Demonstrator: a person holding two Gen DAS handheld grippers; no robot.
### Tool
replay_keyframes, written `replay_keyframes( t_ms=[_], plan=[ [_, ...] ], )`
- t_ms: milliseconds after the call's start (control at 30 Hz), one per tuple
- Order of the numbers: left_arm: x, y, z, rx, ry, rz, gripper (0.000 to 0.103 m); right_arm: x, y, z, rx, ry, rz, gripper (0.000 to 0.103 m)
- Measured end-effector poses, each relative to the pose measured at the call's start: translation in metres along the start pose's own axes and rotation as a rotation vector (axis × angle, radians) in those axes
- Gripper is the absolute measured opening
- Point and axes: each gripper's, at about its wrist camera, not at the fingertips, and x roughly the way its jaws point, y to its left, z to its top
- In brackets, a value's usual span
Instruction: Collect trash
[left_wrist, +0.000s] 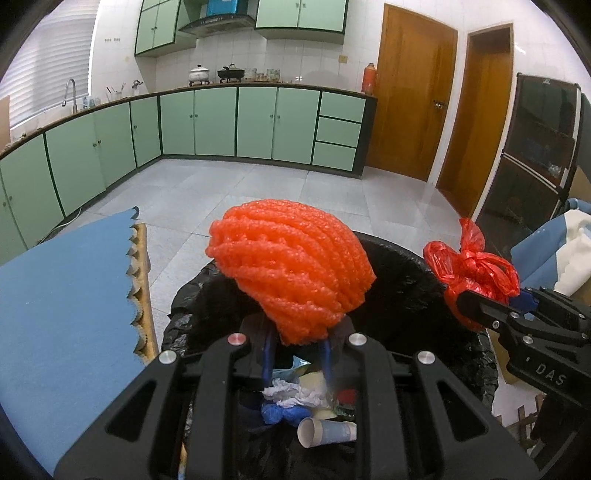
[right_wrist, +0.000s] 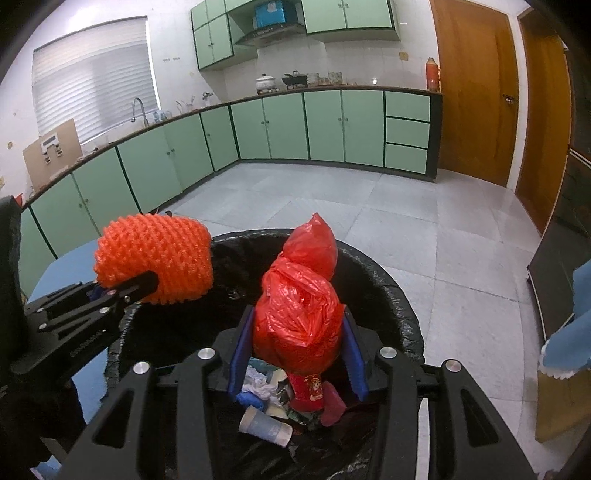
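Observation:
My left gripper is shut on an orange foam net and holds it above the black-lined trash bin. It also shows in the right wrist view. My right gripper is shut on a tied red plastic bag over the bin; the bag also shows in the left wrist view. Inside the bin lie a paper cup, crumpled paper and a red wrapper.
A blue-covered table stands left of the bin. Green kitchen cabinets line the far wall, with wooden doors at right. A dark glass cabinet stands at right. Grey tiled floor lies beyond the bin.

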Motion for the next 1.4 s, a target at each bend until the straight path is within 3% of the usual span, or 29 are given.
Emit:
replay_keyframes(
  t_ms=[200,300,400,467,600,900,1400],
  plan=[
    [0.006,0.001,0.003,-0.001,0.013,-0.005,0.021,0.008,-0.002,-0.001,0.014,0.009,-0.001,0.045],
    [0.007,0.004,0.005,-0.007,0.024,-0.007,0.030,0.010,0.000,0.000,0.011,0.017,-0.005,0.058],
    [0.006,0.005,0.004,-0.008,0.016,-0.011,0.052,0.009,-0.001,-0.001,0.009,0.014,-0.022,0.068],
    [0.004,0.006,0.002,-0.002,0.014,-0.014,0.057,0.005,-0.001,-0.002,0.007,0.004,-0.040,0.083],
    [-0.006,0.013,-0.001,-0.005,0.002,-0.015,0.067,-0.008,-0.001,-0.004,0.010,-0.024,-0.061,0.097],
    [-0.053,0.032,0.003,-0.011,-0.052,0.014,0.087,-0.042,0.011,0.004,0.030,-0.062,-0.018,0.097],
    [-0.137,0.052,-0.010,-0.074,-0.100,0.097,0.094,-0.106,0.058,0.011,-0.003,-0.128,0.043,0.097]
  ],
)
